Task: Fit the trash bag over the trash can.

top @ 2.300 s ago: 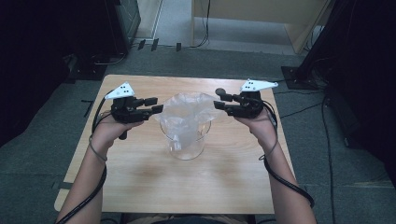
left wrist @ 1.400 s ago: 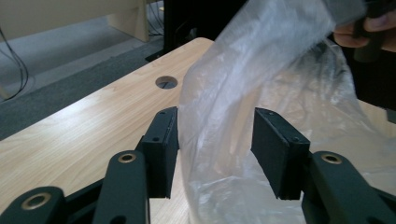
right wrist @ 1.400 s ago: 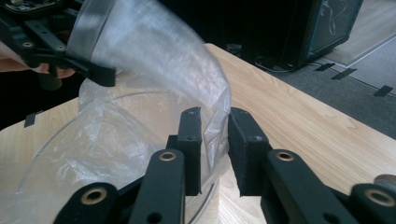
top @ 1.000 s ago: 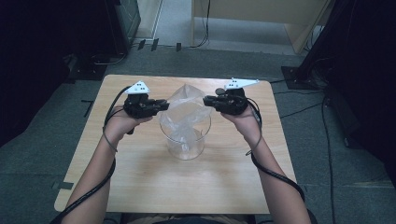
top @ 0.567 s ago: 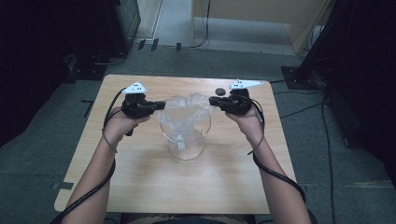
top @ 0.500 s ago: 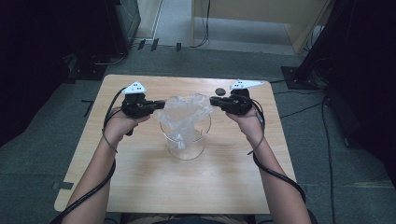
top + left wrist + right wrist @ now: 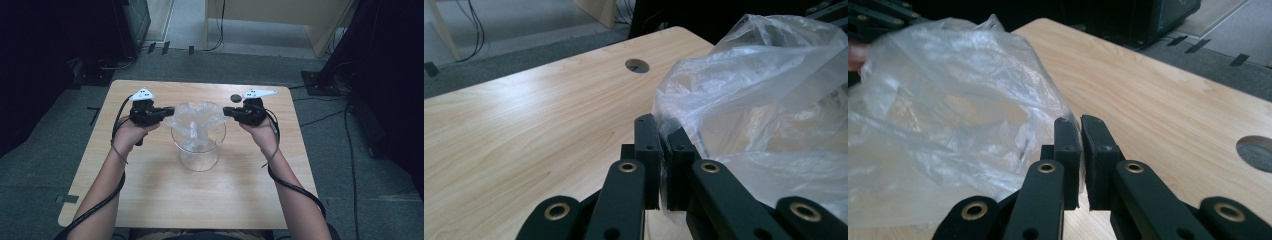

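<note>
The bag (image 7: 196, 119), a thin, crinkled film of clear plastic, is sitting in the mouth of the round glass bowl (image 7: 198, 150) at the middle of the table (image 7: 150, 190), its rim spreading over the bowl's edge. The left gripper (image 7: 167, 113) and right gripper (image 7: 226, 111) are each pinching an opposite edge of it, having just been closing their jaws on the film, and since a second ago the bag is hanging lower and flatter. That suggests the lining of the bowl is nearly seated on the smooth pale wood.
</note>
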{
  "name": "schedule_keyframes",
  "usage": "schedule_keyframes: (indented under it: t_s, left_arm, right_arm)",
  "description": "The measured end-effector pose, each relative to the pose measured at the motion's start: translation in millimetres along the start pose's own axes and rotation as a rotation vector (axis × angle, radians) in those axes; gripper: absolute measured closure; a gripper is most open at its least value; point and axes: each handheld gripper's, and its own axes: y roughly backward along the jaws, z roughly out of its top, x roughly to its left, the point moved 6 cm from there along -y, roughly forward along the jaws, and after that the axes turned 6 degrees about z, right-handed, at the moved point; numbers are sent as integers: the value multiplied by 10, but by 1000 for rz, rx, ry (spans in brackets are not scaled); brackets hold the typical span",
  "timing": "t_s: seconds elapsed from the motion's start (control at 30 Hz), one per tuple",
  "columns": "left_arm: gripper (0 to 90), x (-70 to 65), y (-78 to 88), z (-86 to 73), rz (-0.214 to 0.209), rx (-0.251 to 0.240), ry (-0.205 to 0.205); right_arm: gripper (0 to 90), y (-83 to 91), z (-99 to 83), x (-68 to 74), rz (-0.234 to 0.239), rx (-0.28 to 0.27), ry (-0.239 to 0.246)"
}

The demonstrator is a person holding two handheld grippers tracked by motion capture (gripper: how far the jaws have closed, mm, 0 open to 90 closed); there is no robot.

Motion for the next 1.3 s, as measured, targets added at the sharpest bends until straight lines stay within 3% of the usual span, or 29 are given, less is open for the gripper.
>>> schedule_keyframes:
  t_s: [0.2,0.5,0.77,0.97,1.1,1.2,1.3]
  left_arm:
    - [873,14,-57,-90,-10,35,11]
    - [873,36,-123,-199,-34,58,59]
    - [873,24,-171,-266,-38,85,56]
    - [871,37,-216,-339,-46,104,69]
    - [871,51,-230,-374,-37,120,71]
    - [855,67,-217,-363,-34,109,75]
    - [802,65,-193,-328,-49,85,72]
  right_arm:
    - [866,-93,-107,-5,4,47,-8]
    - [884,-161,-209,-22,9,91,-13]
    - [884,-215,-282,-35,2,134,-14]
    - [878,-244,-364,-64,-14,196,-8]
    - [882,-281,-435,-65,-51,269,36]
    - [840,-283,-436,-75,-53,262,35]
    - [785,-236,-379,-90,-47,218,36]
